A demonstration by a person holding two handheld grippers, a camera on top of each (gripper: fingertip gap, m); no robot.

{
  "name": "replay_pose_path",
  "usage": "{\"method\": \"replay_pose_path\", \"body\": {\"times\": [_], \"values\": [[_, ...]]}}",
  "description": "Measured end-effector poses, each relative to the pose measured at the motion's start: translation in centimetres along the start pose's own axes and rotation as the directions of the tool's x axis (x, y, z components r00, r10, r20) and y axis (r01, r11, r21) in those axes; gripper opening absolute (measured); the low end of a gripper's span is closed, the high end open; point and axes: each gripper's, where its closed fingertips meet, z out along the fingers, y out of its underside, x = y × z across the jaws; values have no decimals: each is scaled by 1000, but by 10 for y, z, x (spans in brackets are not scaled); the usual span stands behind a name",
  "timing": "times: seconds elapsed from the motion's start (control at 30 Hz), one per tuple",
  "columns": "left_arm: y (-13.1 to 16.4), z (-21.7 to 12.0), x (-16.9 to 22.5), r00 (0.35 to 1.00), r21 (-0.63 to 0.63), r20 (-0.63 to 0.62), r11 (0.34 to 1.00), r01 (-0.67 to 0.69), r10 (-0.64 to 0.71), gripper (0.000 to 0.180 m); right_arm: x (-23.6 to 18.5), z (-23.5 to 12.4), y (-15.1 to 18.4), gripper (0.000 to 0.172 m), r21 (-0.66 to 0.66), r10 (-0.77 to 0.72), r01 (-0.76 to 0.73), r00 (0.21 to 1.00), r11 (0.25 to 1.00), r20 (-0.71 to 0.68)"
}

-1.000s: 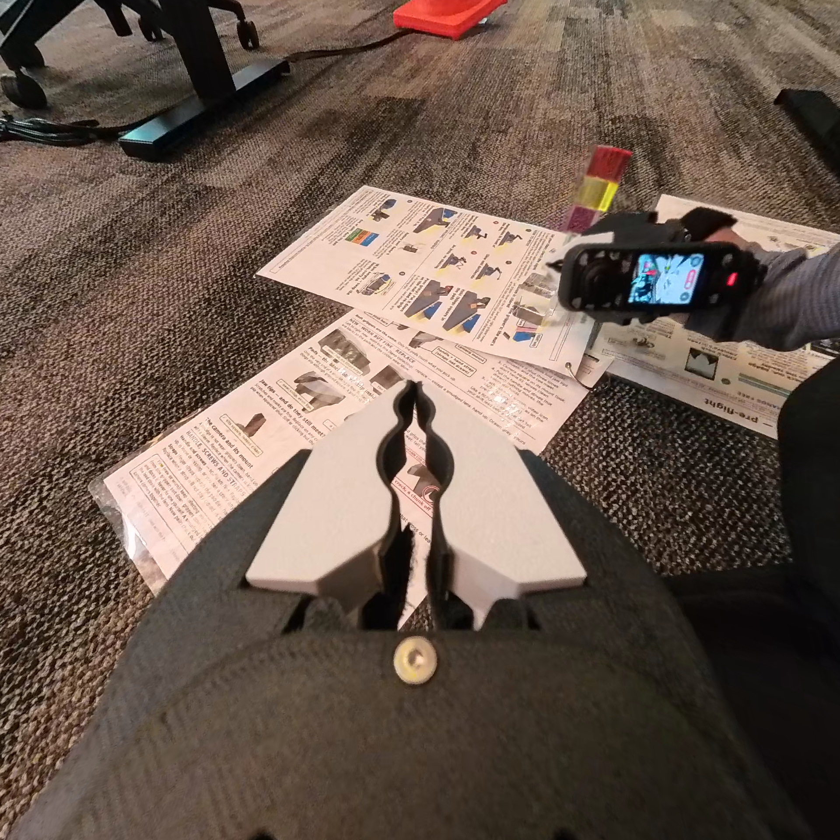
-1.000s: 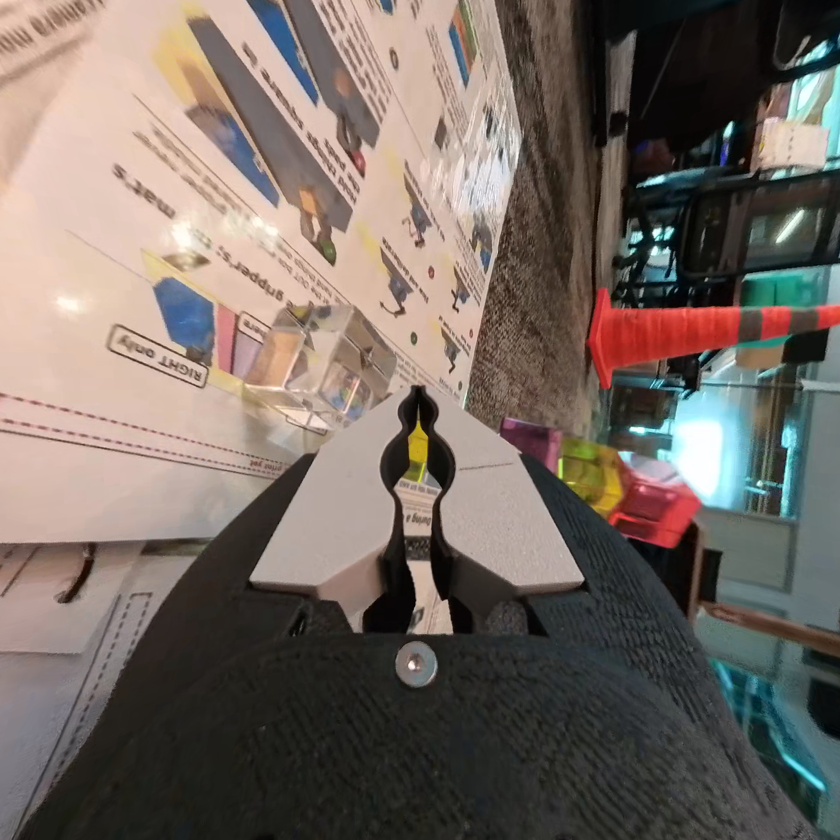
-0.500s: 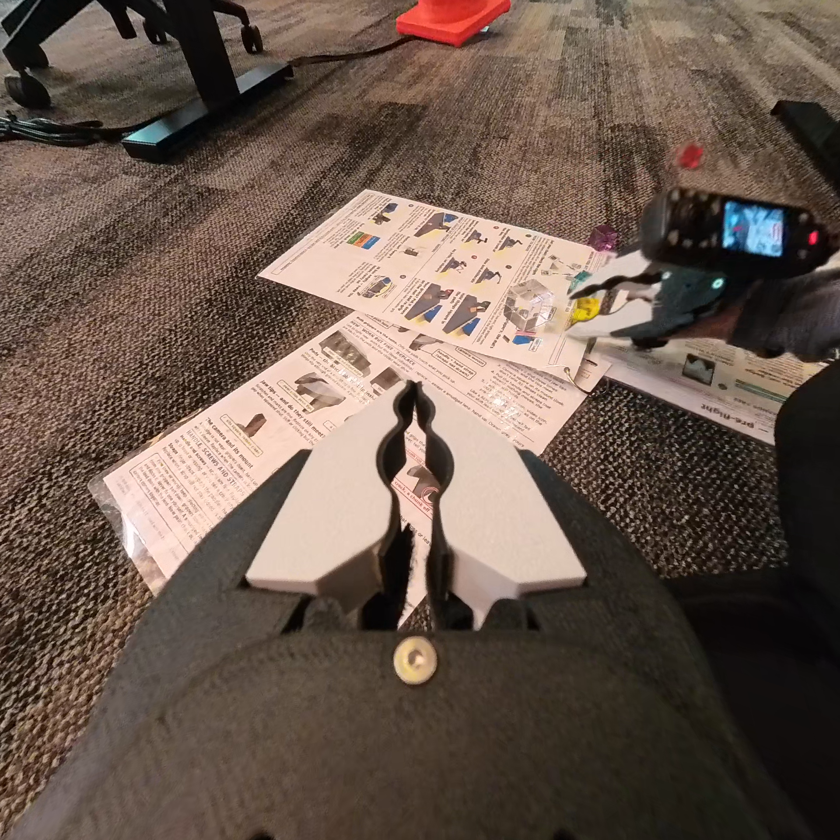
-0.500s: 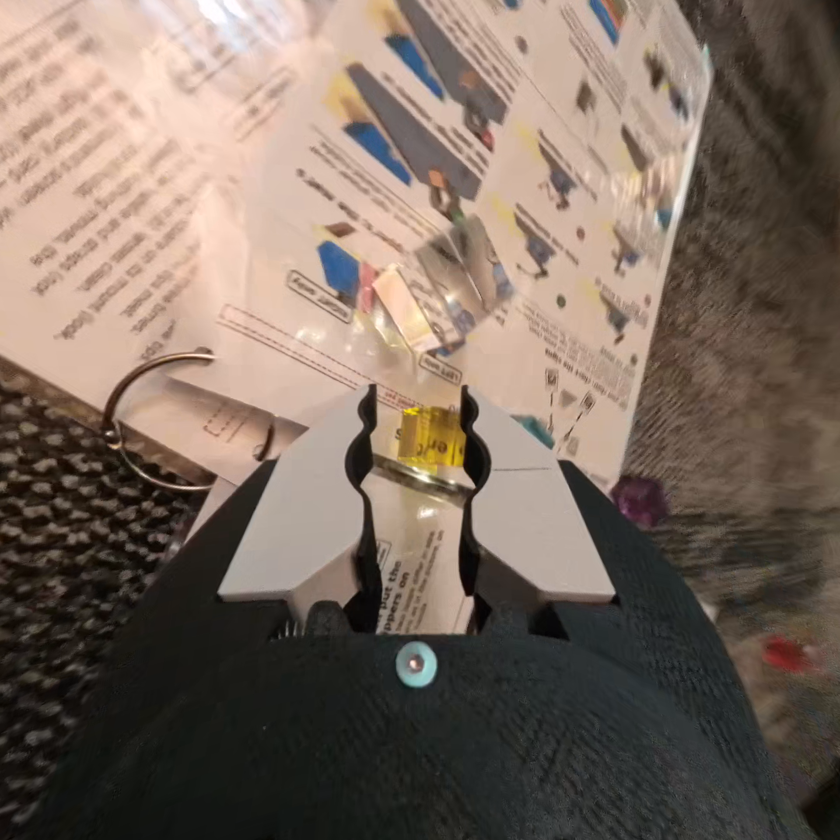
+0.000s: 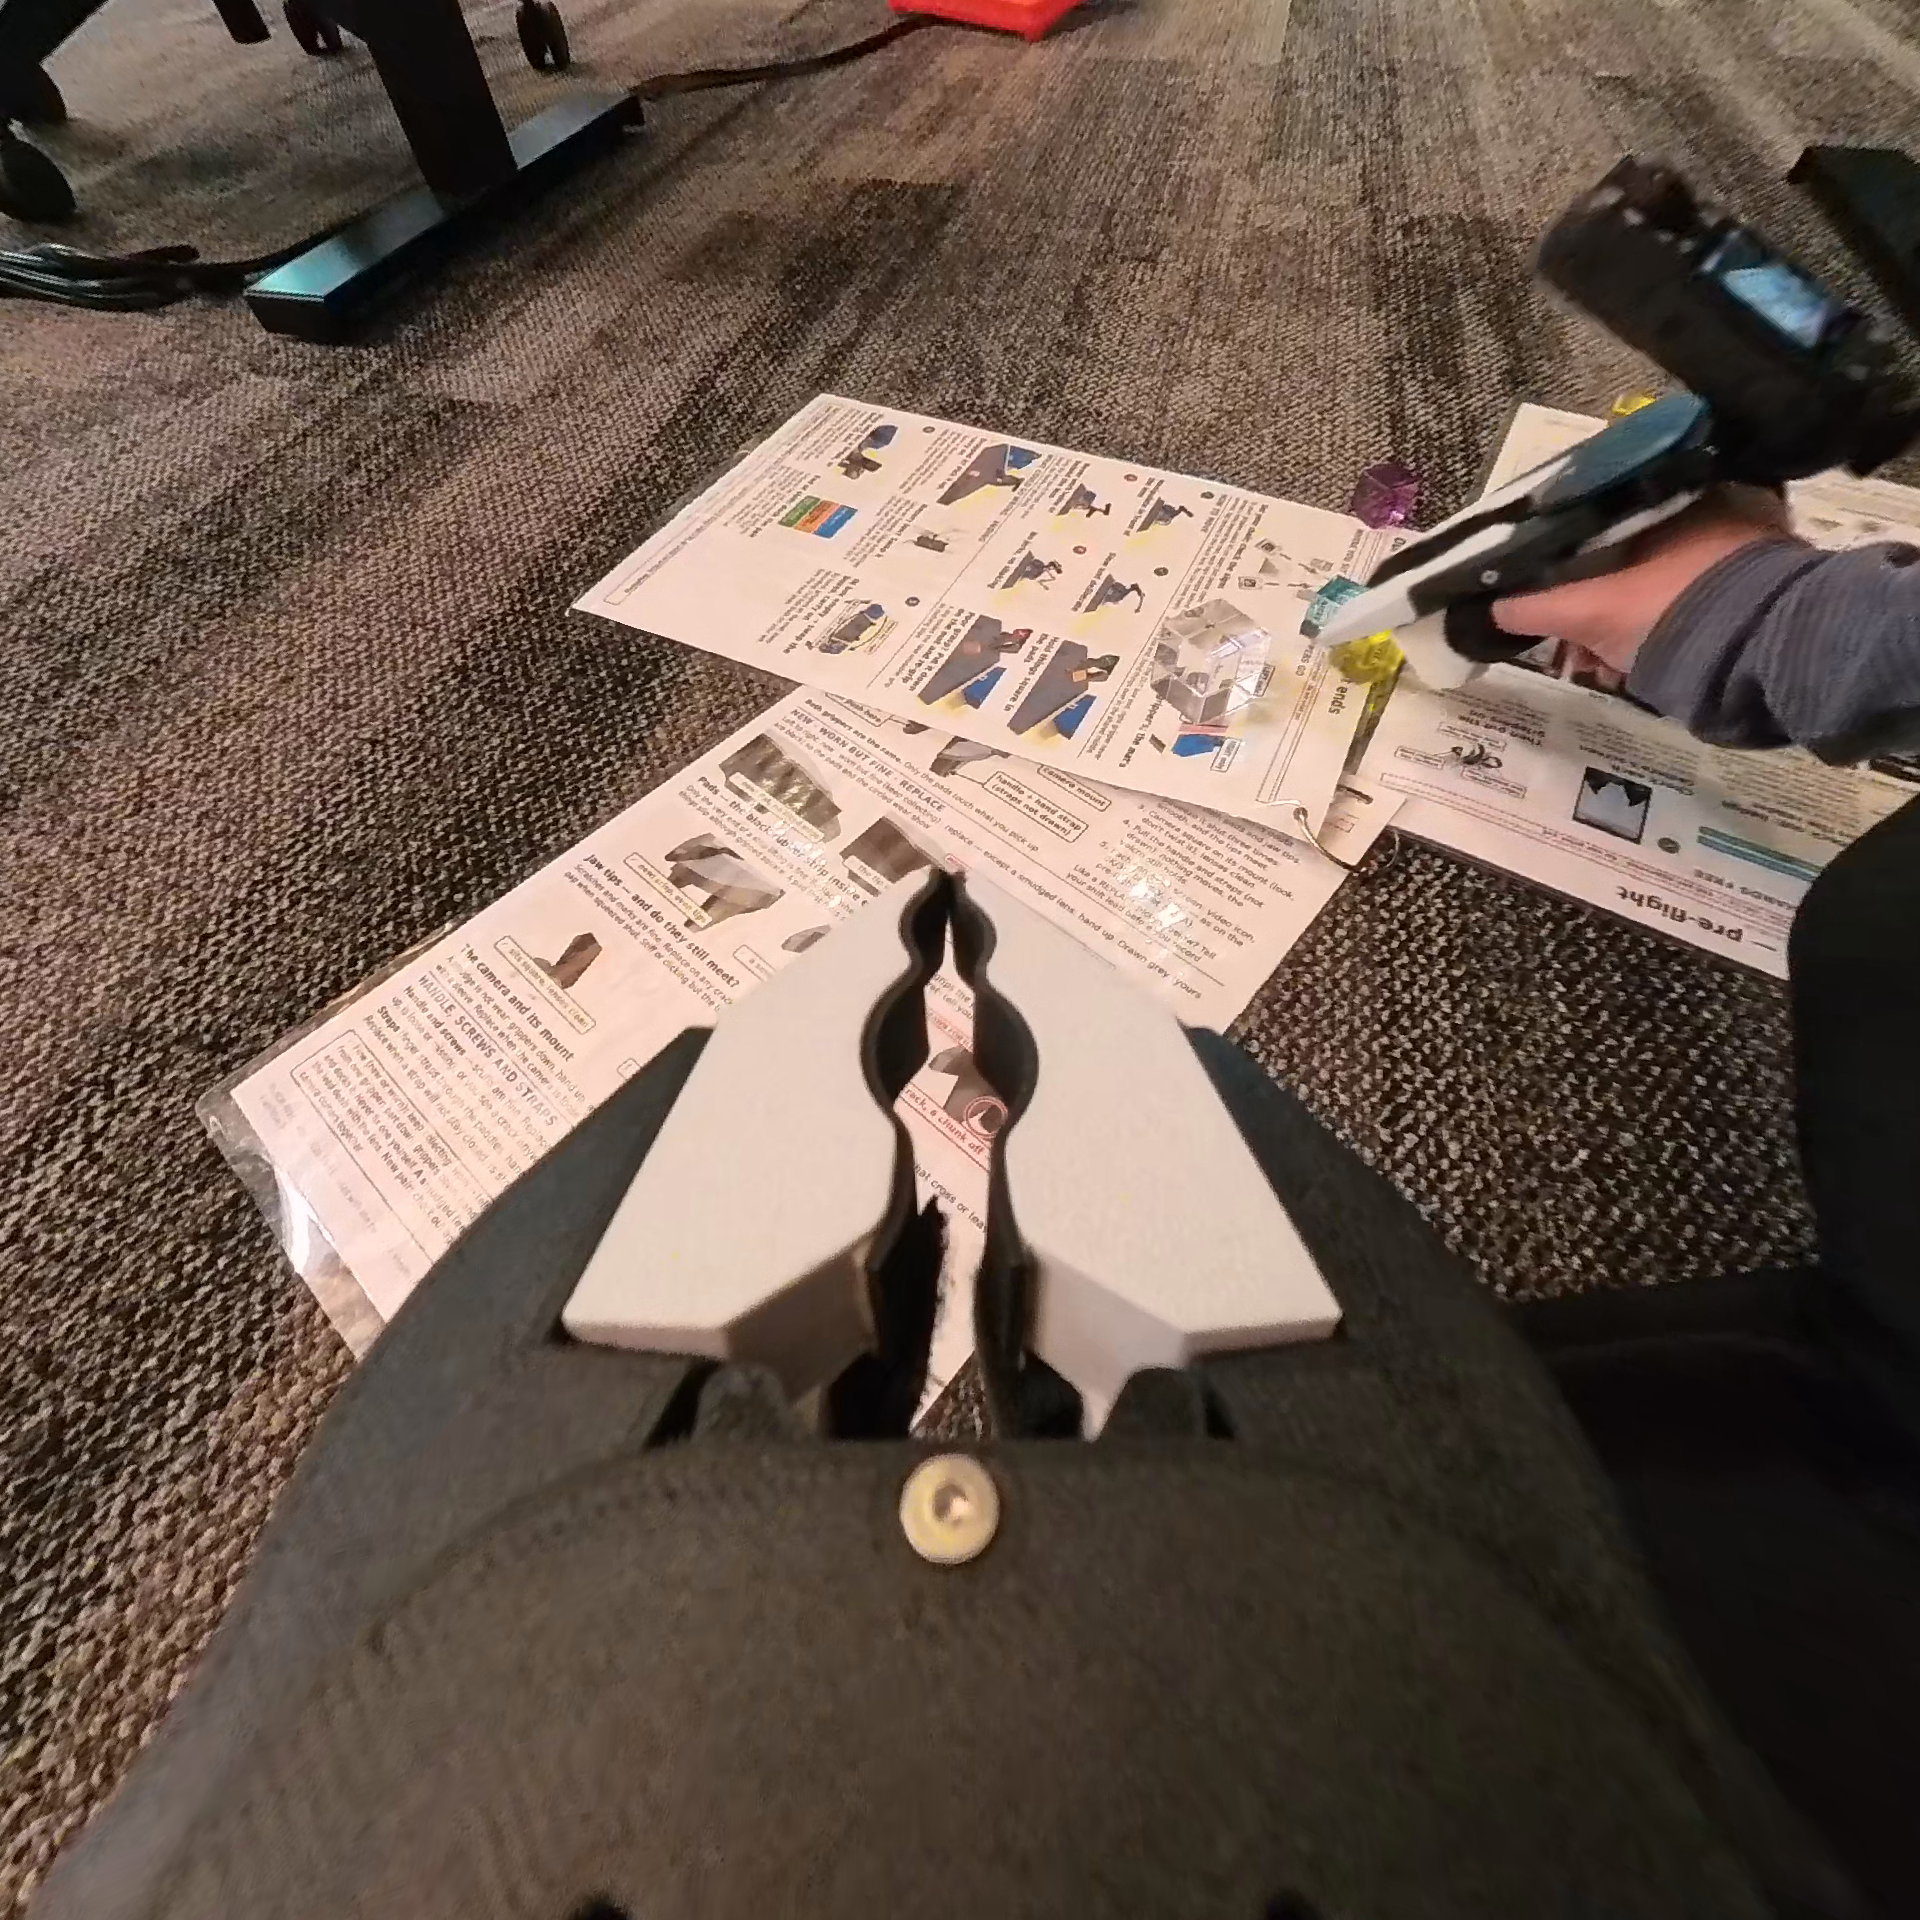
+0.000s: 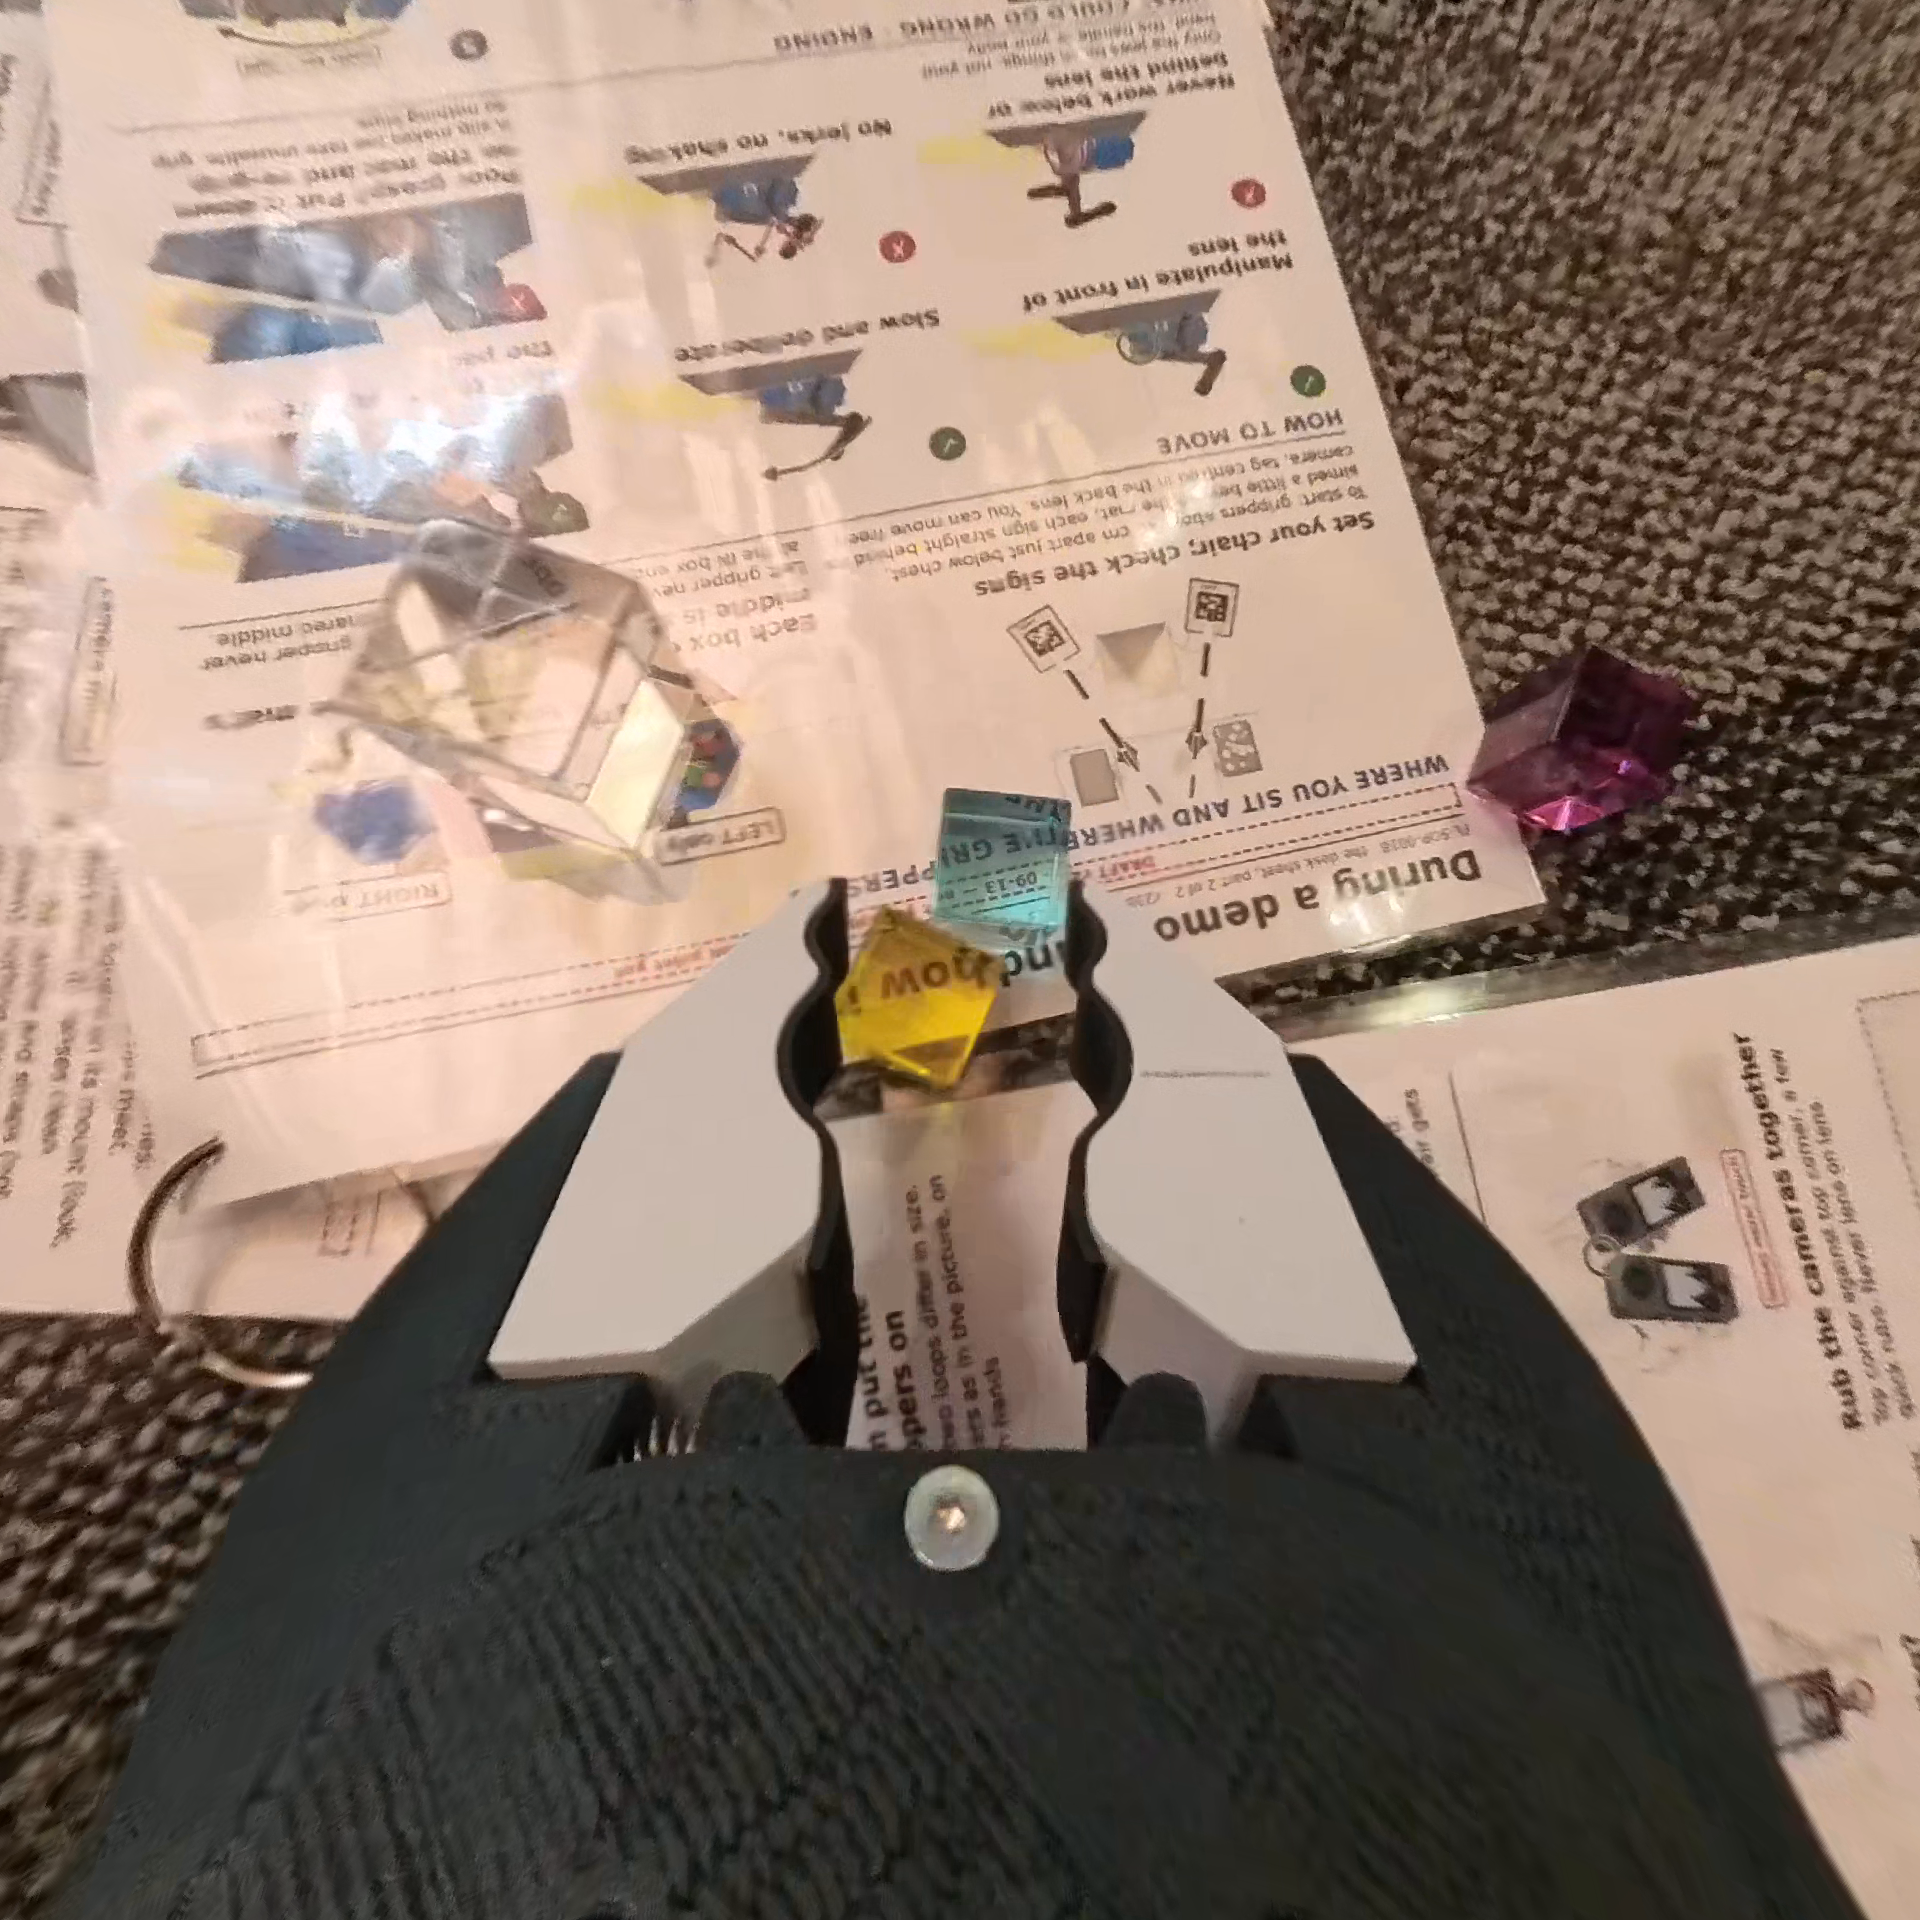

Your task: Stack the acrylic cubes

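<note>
Between spread right tool (image 6: 951,940) fingers: yellow cube (image 6: 914,1003), loose, teal cube (image 6: 1003,868) just ahead, on paper sheet (image 6: 1039,499). Left tool (image 5: 948,883) pressed together, bare, above another sheet (image 5: 644,997).

Glossy laminated sheets (image 6: 1039,520) glare on rough, flecked carpet (image 6: 1662,312). See-through glassy cubes: clear (image 6: 540,727), yellow (image 6: 914,997), teal (image 6: 1003,862), purple (image 6: 1579,748). Matt grey plastic fingers (image 6: 707,1143), ridged black housing (image 6: 935,1714).

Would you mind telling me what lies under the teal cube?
The teal cube rests on a laminated printed sheet, its print showing through. The right gripper covers the cube's near lower corner.
</note>
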Motion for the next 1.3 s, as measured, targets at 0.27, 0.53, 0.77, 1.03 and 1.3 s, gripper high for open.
{"method": "replay_pose_path", "body": {"times": [0.27,0.53,0.77,1.03,1.3], "values": [[1,2,0,1000,-9,2,1000,-3,3,0,-16,-10,22,53,-49,-59,63,995,997,74],[0,1,0,1000,-5,1,1000,3,-3,0,-31,-8,15,27,-31,-129,134,983,990,130],[0,1,0,1000,-2,-3,1000,5,-5,0,-67,-20,-39,25,169,-199,163,954,972,224],[1,2,1,1000,-5,-6,1000,-1,1,0,-80,-11,-59,25,190,-224,177,939,966,261],[2,3,1,1000,-10,-7,1000,-1,1,0,-81,4,-56,25,135,-238,210,939,968,248]]}}
